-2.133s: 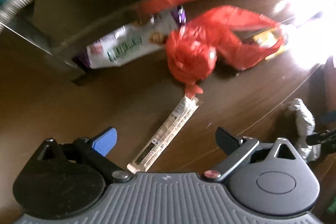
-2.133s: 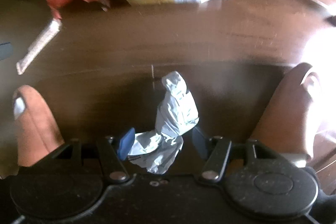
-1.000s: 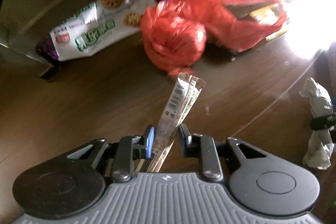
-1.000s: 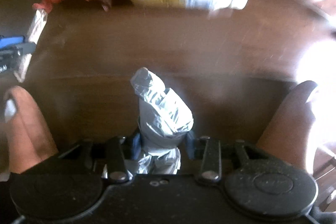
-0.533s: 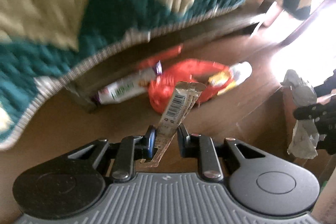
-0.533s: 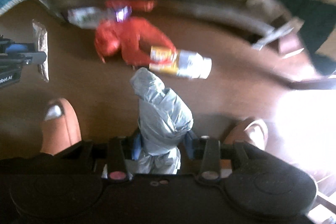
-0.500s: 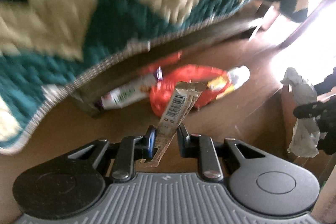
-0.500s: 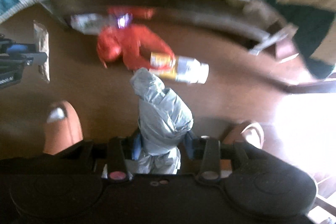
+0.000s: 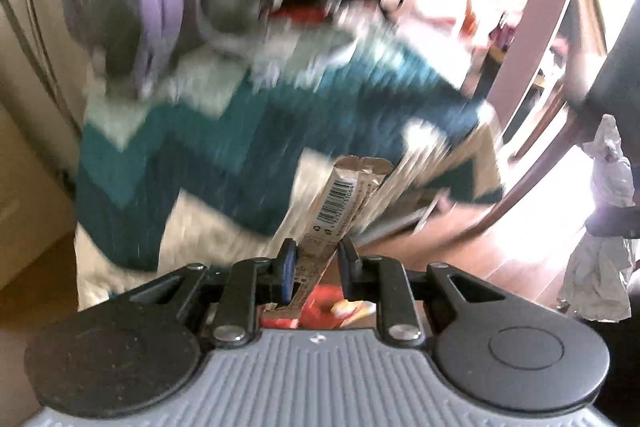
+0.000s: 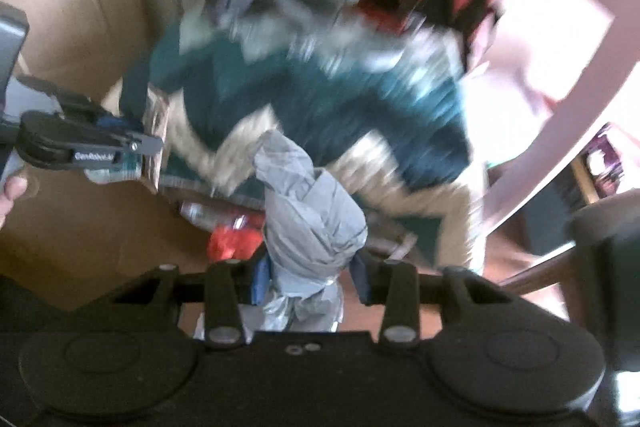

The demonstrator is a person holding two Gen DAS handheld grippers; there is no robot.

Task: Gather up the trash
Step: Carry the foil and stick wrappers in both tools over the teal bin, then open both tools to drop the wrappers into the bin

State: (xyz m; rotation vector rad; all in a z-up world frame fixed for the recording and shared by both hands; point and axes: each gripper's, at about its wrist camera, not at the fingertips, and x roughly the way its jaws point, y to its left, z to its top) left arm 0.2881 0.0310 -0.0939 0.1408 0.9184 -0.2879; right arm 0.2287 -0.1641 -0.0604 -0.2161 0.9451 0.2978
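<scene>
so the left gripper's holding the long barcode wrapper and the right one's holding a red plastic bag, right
Not quite. The right gripper holds a crumpled grey wrapper, not a red bag, as the right wrist view shows. The left gripper does hold the long barcode wrapper.

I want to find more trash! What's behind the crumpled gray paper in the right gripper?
Behind the crumpled gray paper, low down, a red plastic bag peeks out, with the blurry teal and cream blanket farther back. The paper covers the rest of the bag.

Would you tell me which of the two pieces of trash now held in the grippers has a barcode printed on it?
The long flat wrapper in the left gripper; the right gripper holds plain crumpled grey paper.
</scene>
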